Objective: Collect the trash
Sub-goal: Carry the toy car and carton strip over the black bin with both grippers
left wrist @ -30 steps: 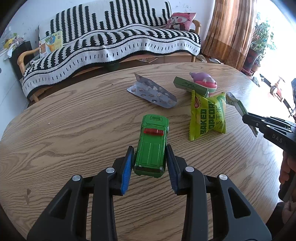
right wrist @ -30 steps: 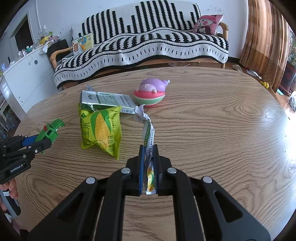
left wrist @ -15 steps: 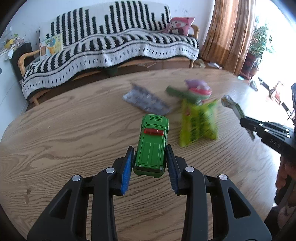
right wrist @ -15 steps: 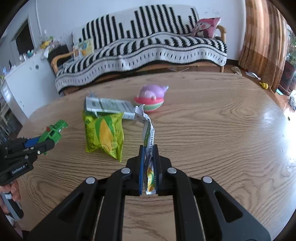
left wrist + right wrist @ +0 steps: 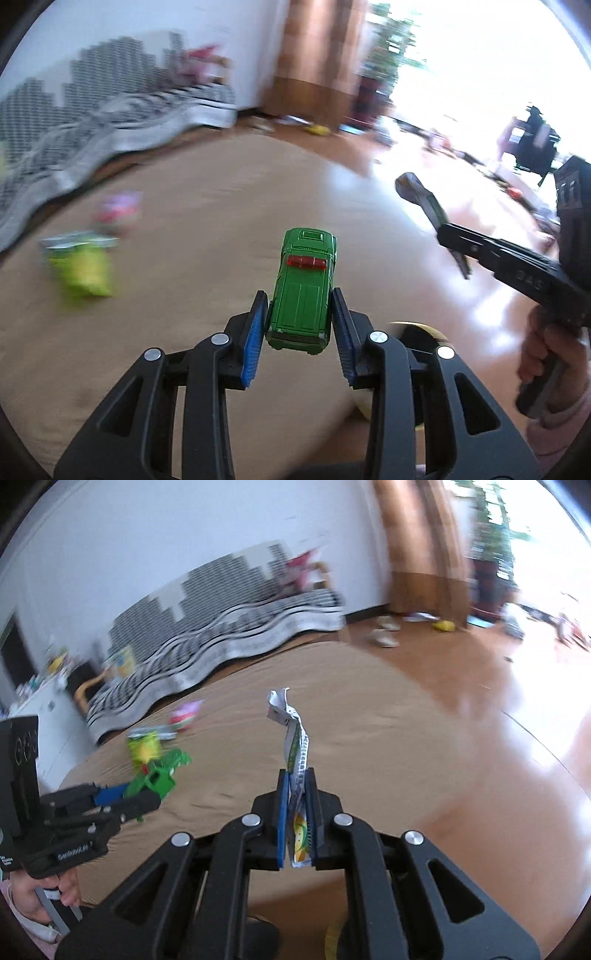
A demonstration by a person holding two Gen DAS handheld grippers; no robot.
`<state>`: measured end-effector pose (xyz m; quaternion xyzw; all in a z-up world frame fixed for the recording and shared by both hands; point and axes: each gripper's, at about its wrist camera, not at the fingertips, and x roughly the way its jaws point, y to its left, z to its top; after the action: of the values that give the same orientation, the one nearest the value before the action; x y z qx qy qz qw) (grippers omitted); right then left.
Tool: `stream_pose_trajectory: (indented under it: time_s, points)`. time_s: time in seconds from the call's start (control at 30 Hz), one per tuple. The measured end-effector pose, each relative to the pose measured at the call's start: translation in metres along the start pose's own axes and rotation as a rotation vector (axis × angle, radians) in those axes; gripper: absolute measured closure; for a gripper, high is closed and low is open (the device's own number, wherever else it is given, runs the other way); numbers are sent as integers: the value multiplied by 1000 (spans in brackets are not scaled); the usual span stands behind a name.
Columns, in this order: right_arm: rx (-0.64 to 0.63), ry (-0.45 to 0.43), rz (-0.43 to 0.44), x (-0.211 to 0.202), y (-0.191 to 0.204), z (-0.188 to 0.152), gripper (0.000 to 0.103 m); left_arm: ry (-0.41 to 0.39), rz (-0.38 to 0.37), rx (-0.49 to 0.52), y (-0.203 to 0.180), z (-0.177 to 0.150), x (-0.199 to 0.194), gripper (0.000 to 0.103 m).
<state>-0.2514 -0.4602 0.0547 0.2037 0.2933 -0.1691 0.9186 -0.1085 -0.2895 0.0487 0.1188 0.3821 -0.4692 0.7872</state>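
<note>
Closest to me, the left gripper (image 5: 300, 325) has its jaws clamped on the sides of a green toy car (image 5: 303, 286), held nose-forward above the wooden worktop (image 5: 192, 229). Beside it, the right gripper (image 5: 296, 812) has its jaws pressed together on a crumpled wrapper (image 5: 293, 734), which stands up out of the pads, its white end twisted at the top. Further out on the worktop, well apart from both grippers, lies a yellow-green snack bag (image 5: 83, 271), blurred, with a pink and purple toy (image 5: 118, 206) just beyond it. Behind the worktop stands a sofa under a black-and-white striped blanket (image 5: 229, 627), and a brown curtain (image 5: 417, 546) hangs by the bright window.
</note>
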Motion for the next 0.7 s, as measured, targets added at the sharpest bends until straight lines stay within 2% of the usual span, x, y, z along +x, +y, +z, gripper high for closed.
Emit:
stream_pose_trajectory:
  time_s: [0.03, 0.13, 0.2, 0.23, 0.33, 0.4, 0.47, 0.6, 0.7]
  points:
    - [35, 3, -35, -15, -29, -8, 94, 32, -70, -1, -27, -2, 13, 69]
    - [143, 75, -80, -27, -94, -43, 94, 142, -181, -2, -90, -23, 62, 69]
    - [219, 159, -78, -20, -129, -77, 94, 219, -199, 13, -122, -44, 96, 69]
    - [242, 199, -80, -15, -139, -91, 94, 283, -205, 31, -142, -62, 120, 69]
    - [327, 305, -99, -3, -173, -145, 94, 391, -209, 73, -169, -97, 155, 69]
    - [393, 341, -83, 1, -189, -168, 94, 444, -208, 94, -176, -110, 169, 69]
    - [416, 360, -80, 5, -196, -179, 94, 447, -210, 89, -175, -112, 172, 69]
    - [417, 362, -60, 6, -194, -178, 94, 458, -210, 41, -166, -114, 178, 69]
    - [418, 359, -48, 10, -190, -175, 94, 464, -222, 44, -167, -110, 183, 69]
